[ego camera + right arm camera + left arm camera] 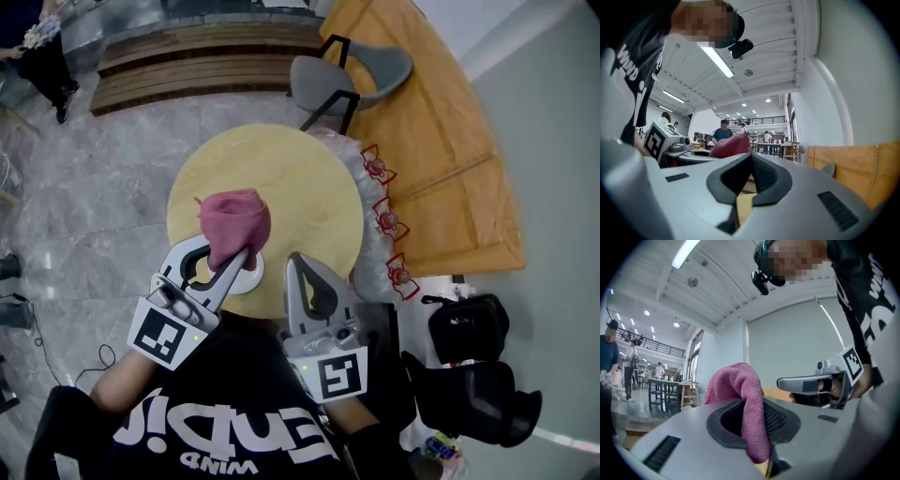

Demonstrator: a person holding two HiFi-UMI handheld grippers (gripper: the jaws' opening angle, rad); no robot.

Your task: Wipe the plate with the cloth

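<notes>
One round table (309, 187), one chair (328, 80) at its 12 o'clock. Two grippers reach in from 6 o'clock. The left gripper (241, 255) is clamped on the single pink cloth (234, 217), lifted left of centre. The right gripper (296, 269) is pinched together, empty. One white plate (251, 273), probably, sits mostly hidden at the 6 o'clock rim. Bare wood spans 12 to 4.

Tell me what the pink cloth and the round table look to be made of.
Cloth: soft textile, likely microfibre. A fine knit-like texture shows, and it folds limply where the left hand-held gripper pinches it.
Table: pale wood or wood-look laminate, matte. The top is evenly yellowish with no strong gloss, so which of the two stays open.
</notes>
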